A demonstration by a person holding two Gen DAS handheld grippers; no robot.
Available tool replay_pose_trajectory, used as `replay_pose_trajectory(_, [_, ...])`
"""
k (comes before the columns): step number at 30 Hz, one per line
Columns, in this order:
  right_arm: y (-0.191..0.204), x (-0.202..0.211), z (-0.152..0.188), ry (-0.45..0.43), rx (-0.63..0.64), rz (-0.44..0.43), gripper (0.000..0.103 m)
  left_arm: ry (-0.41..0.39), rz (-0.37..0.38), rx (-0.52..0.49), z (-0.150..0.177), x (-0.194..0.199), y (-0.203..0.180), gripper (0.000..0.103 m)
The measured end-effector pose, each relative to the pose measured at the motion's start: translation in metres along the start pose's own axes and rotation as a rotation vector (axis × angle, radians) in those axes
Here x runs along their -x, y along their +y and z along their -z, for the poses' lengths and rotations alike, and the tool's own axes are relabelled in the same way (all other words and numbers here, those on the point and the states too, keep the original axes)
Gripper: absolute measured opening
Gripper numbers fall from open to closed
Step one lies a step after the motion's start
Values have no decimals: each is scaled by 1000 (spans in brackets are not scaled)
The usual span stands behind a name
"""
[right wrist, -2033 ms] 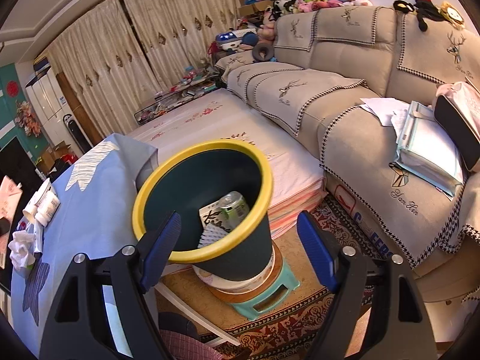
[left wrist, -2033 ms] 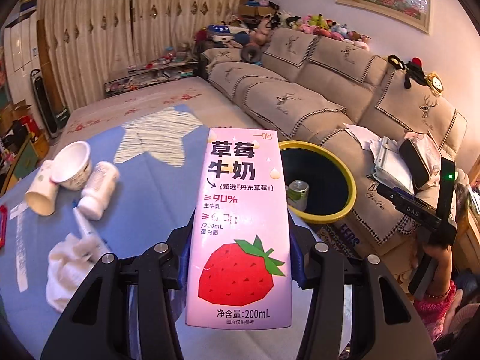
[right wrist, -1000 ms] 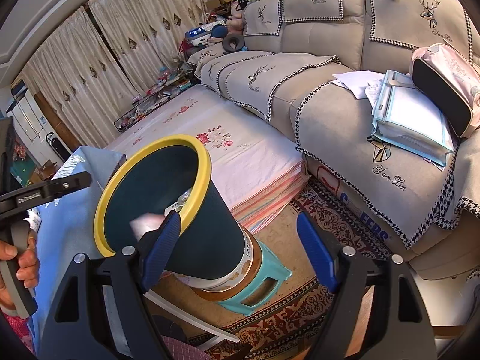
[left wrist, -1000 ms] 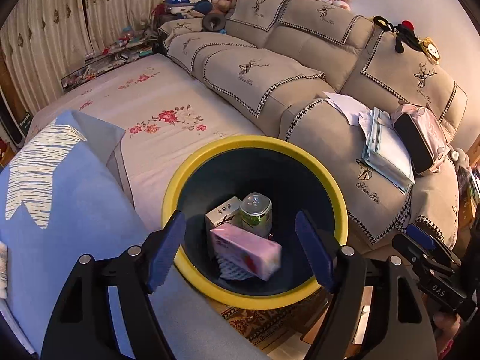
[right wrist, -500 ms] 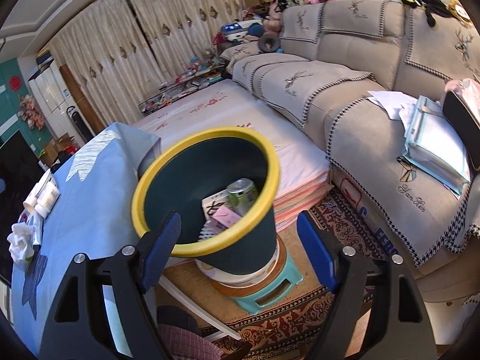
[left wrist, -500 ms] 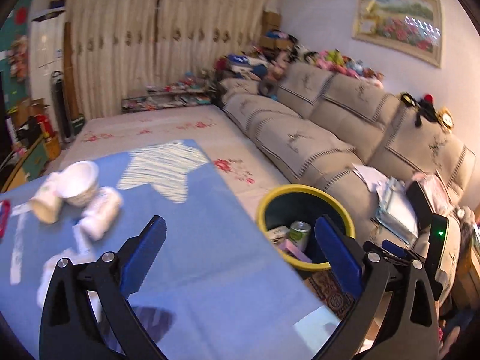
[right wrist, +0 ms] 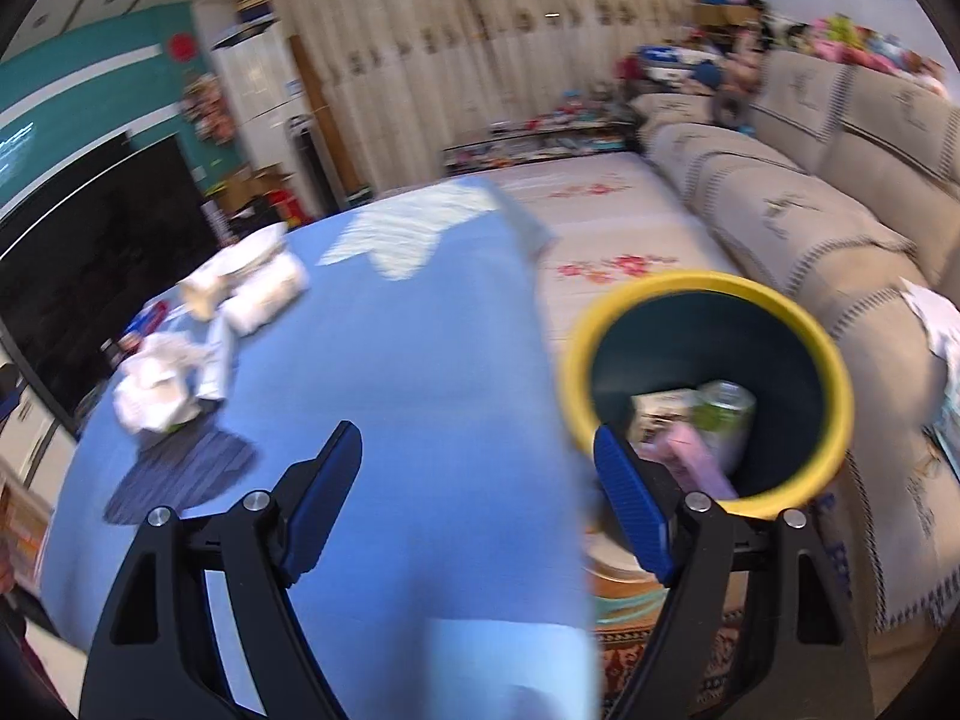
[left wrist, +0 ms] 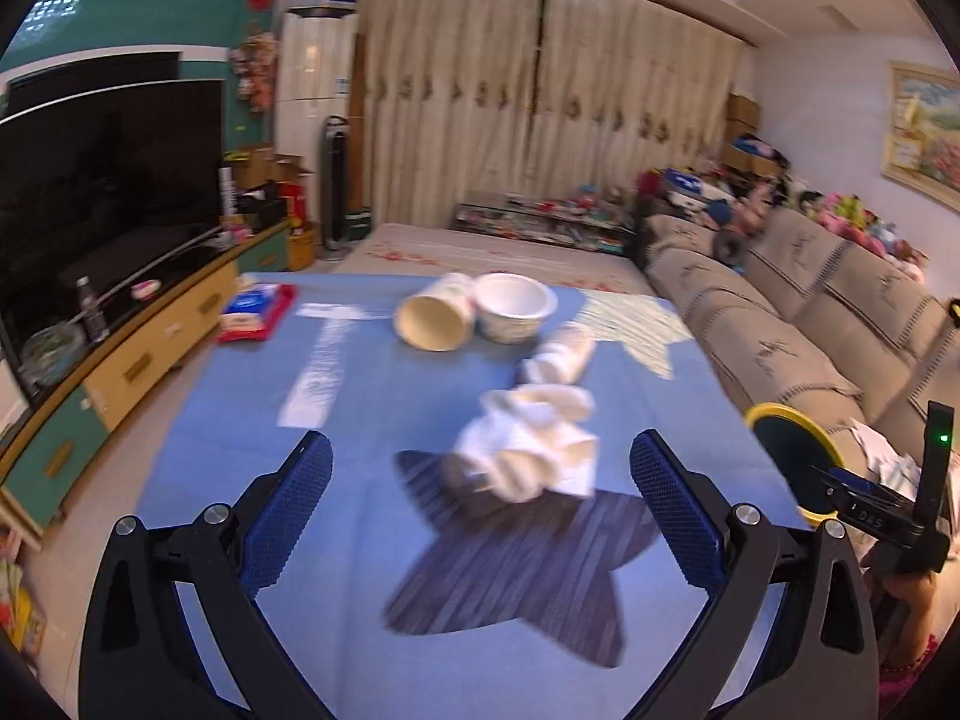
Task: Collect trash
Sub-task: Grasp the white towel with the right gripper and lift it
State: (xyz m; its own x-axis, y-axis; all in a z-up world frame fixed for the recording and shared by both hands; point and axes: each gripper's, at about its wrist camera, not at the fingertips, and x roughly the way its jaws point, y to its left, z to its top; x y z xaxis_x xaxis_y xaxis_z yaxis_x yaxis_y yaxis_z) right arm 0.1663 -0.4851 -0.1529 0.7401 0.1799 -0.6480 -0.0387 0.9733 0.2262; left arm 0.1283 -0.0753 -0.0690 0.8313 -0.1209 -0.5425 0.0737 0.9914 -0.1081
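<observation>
The left claw is gaping empty, with the crumpled tissue lying on the counter just ahead between its fingers. The right claw is standing apart, empty, beside the bin.

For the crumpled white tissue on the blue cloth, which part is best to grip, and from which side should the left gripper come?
Grip the crumpled white tissue across its bunched middle, coming from above and the near side. It is a soft, irregular heap lying directly ahead of the open left gripper, so the wide jaws can probably straddle and squeeze it.
</observation>
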Motion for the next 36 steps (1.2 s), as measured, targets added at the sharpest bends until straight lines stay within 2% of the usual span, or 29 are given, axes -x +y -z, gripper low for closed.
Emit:
replay_pose_trajectory(3, [49, -16, -7, 35, 93, -111, 75, -7, -33, 39, 1, 4, 23, 98])
replay_pose_trajectory(8, [121, -38, -22, 69, 217, -253, 75, -11, -34, 58, 3, 4, 41, 98])
replay_pose_trajectory(11, [154, -52, -33, 81, 273, -280, 75, -4, -25, 56, 6, 3, 43, 98])
replay_pose_trajectory(16, [193, -75, -36, 113, 370, -258, 74, 3, -30, 59, 10, 2, 47, 98])
replay_pose_trajectory(18, [201, -87, -36, 149, 385, -258, 63, 7, -26, 70, 10, 2, 50, 98])
replay_pose_trajectory(20, [208, -98, -35, 179, 391, -251, 46, 13, -24, 77, 11, 0, 52, 98])
replay_pose_trajectory(22, [208, -100, -34, 180, 392, -241, 40, 17, -24, 77, 12, -1, 53, 98])
replay_pose_trajectory(24, [204, -97, -38, 167, 374, -240, 24, 22, -24, 78, 13, -4, 53, 98])
replay_pose_trajectory(25, [206, -96, -41, 161, 360, -250, 9, 24, -25, 79, 13, -5, 53, 98])
replay_pose_trajectory(36, [168, -24, -63, 6, 267, -310, 8, 43, -9, 60, 15, -14, 42, 98])
